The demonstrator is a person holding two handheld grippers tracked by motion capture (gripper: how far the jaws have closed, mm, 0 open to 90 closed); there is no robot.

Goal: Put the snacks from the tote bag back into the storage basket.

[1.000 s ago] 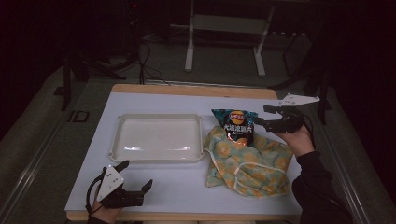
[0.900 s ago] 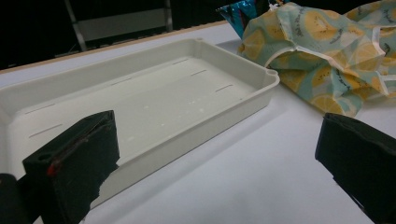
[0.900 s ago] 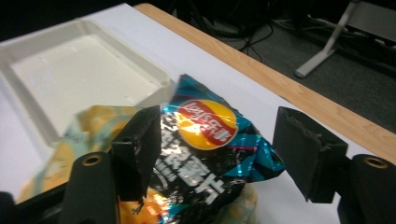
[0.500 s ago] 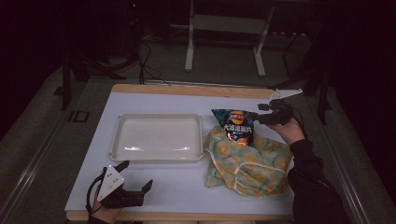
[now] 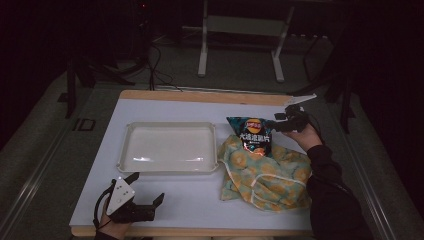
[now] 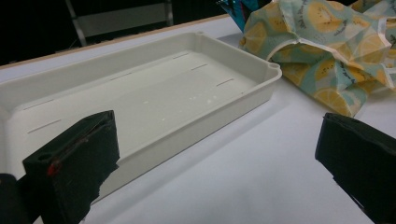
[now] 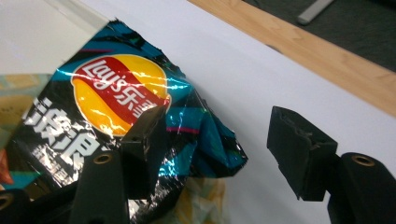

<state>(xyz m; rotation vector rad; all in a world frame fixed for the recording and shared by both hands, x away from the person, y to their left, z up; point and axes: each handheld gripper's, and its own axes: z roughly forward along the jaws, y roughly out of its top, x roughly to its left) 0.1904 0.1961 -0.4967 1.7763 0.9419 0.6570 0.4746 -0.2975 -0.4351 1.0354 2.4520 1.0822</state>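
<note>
A dark blue Lay's chip bag (image 5: 254, 135) leans half out of a yellow lemon-print cloth bag (image 5: 265, 172) on the white table. My right gripper (image 5: 278, 123) is at the chip bag's upper right corner. In the right gripper view the chip bag (image 7: 116, 93) has its crumpled corner between the jaws of the right gripper (image 7: 219, 121). The jaws have just been closing a little, but a gap remains beside the far jaw, so they stand open. My left gripper (image 5: 147, 187) rests open at the table's near left, with nothing between the jaws of the left gripper (image 6: 215, 140).
An empty cream tray (image 5: 170, 168) lies left of the cloth bag; the same tray (image 6: 196, 130) sits just beyond the left jaws, with the cloth bag (image 6: 327, 56) to its right. A wooden strip (image 7: 303, 51) edges the table's far side.
My right gripper has shifted a little left, closer to the chip bag's corner. The left gripper and the bags have stayed put.
</note>
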